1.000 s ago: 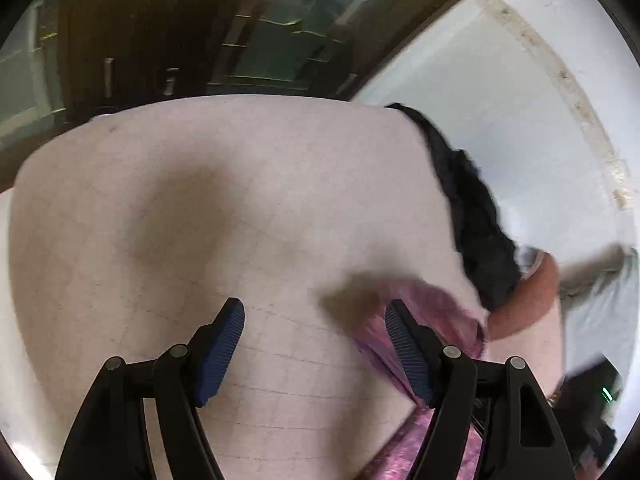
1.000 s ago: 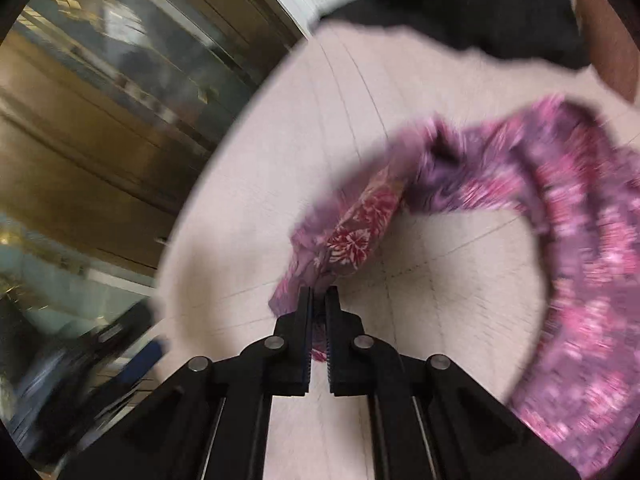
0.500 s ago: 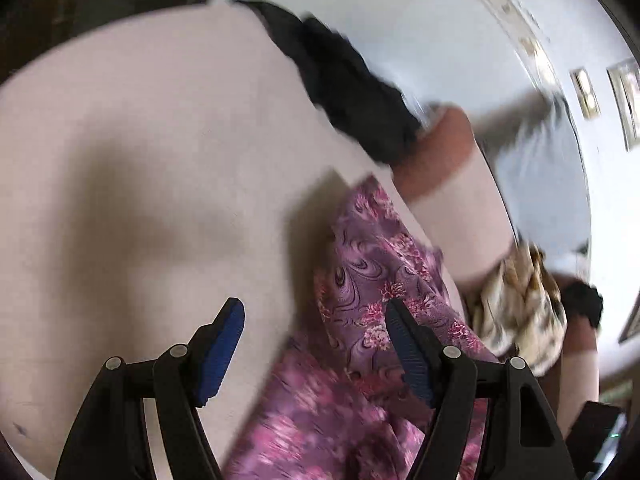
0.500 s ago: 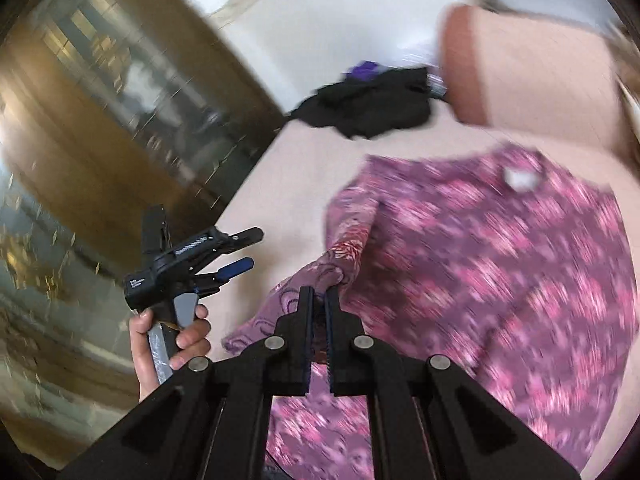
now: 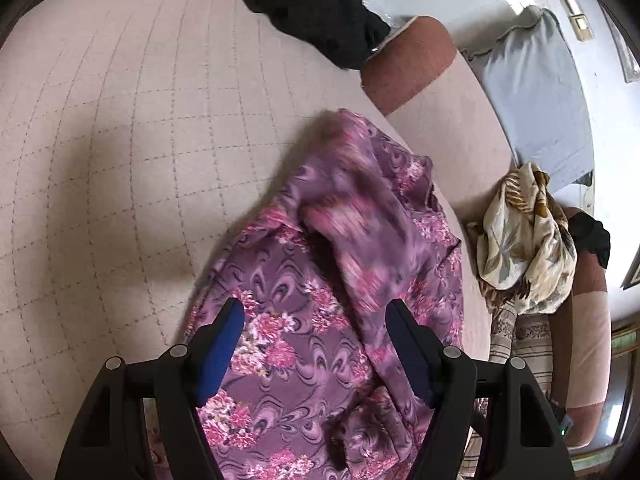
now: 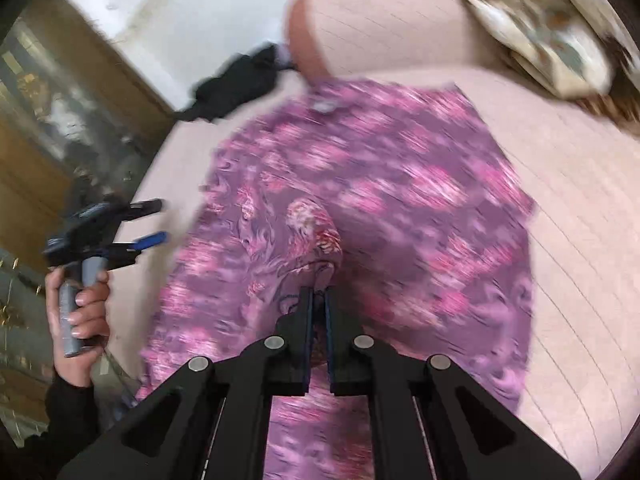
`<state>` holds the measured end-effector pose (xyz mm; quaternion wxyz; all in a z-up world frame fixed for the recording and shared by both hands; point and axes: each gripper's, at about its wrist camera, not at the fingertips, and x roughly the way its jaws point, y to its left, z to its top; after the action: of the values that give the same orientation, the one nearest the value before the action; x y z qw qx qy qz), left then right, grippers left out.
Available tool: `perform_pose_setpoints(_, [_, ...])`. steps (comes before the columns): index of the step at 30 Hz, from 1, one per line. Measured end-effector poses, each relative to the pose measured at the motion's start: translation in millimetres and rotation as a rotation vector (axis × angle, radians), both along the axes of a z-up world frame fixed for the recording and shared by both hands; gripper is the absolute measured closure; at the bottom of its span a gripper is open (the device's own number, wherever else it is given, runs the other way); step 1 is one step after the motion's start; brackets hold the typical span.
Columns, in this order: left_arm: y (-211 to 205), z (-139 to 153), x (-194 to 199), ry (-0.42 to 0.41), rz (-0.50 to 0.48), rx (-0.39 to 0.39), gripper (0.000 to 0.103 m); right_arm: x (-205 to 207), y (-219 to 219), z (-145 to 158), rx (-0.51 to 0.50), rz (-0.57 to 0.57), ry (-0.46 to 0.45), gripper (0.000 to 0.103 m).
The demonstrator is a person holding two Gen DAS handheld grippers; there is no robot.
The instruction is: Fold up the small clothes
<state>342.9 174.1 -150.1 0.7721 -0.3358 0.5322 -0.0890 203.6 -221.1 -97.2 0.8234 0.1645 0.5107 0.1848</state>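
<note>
The garment [image 6: 360, 208], a thin purple floral piece, lies spread but rumpled on the sofa seat [image 5: 120, 140], directly ahead of and beneath both grippers. The right gripper [image 6: 318, 300] has its fingers pressed nearly together on a bunched fold of the cloth, which rises in a small peak just ahead of the tips. The left gripper [image 5: 314, 344] stands wide open and holds nothing; in its own view the garment fills the gap between its blue pads [image 5: 218, 348], while the right wrist view shows it held in a hand [image 6: 76, 312] off to the left of the cloth and seemingly above it.

The fabric looks light, limp and somewhat slick. It will likely sag and drape from any single pinch and slide easily over the seat, so a hold on a hem or corner, with the other gripper taking the matching edge, seems the better way to keep a fold straight.

Much is hard to read. Motion blur smears the print in both views. The near end of the garment is cut off below both grippers, so its full outline, and what kind of garment it is, cannot be told. A raised flap ahead of the left gripper hides the layer beneath it.
</note>
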Motion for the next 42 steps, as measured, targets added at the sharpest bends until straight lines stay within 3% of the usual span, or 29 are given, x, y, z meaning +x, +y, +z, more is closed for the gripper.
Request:
perform_pose_setpoints(3, [4,-6,3,0.021,0.045,0.012,0.026,-9,-7,-1,-0.093,0.021,-0.035,0.098])
perform_pose_setpoints(5, [1,-11,13,0.056,0.061,0.0,0.026,0,-14,-19,-0.139,0.024,0.043,0.095])
perform_pose_setpoints(6, [-3,-15,20,0.08,0.054,-0.031,0.026,6,-20,-29,-0.151,0.018,0.09,0.094])
perform_pose_setpoints(8, [-11,-23,37,0.117,0.054,-0.113,0.027,6,-35,-15,-0.15,-0.017,0.047,0.093])
perform_pose_setpoints(10, [-10,-24,50,0.107,0.083,-0.128,0.027,9,-47,12,-0.054,-0.02,-0.023,0.067])
perform_pose_setpoints(11, [-8,-25,57,0.102,0.11,-0.113,0.028,12,-48,23,-0.033,-0.013,-0.05,0.049])
perform_pose_setpoints(12, [-5,-27,63,0.097,0.142,-0.106,0.029,18,-44,36,-0.018,0.011,-0.077,0.048])
perform_pose_setpoints(15, [3,-41,62,0.088,0.203,-0.148,0.031,66,-10,55,0.036,0.135,-0.09,0.048])
perform_pose_setpoints(19, [11,-53,64,0.103,0.242,-0.206,0.036,152,54,48,0.091,0.292,-0.045,0.048])
perform_pose_setpoints(22, [9,-50,68,0.093,0.245,-0.164,0.042,228,105,23,0.117,0.324,0.04,0.048])
perform_pose_setpoints(26, [0,-49,75,0.076,0.217,-0.065,0.044,292,156,-10,0.08,0.353,0.101,0.048])
perform_pose_setpoints(28, [5,-55,78,0.095,0.237,-0.057,0.062,315,179,-30,0.042,0.357,0.136,0.048])
perform_pose_setpoints(31, [15,-60,77,0.128,0.266,-0.076,0.077,339,196,-47,0.013,0.318,0.147,0.049])
perform_pose_setpoints(34, [14,-61,79,0.14,0.265,-0.031,0.093,351,214,-63,-0.024,0.342,0.191,0.049])
perform_pose_setpoints(35, [14,-59,80,0.138,0.259,-0.019,0.096,351,218,-67,-0.061,0.348,0.196,0.056])
perform_pose_setpoints(36, [16,-57,78,0.134,0.254,-0.009,0.098,350,221,-69,-0.096,0.353,0.192,0.083])
perform_pose_setpoints(37, [21,-54,77,0.127,0.268,-0.005,0.099,347,222,-67,-0.084,0.371,0.197,0.095])
perform_pose_setpoints(40, [42,-41,65,0.096,0.343,-0.006,0.099,336,212,-37,-0.034,0.356,0.113,0.097])
perform_pose_setpoints(42, [47,-35,63,0.085,0.375,0.042,0.103,333,206,-31,0.003,0.337,0.107,0.098])
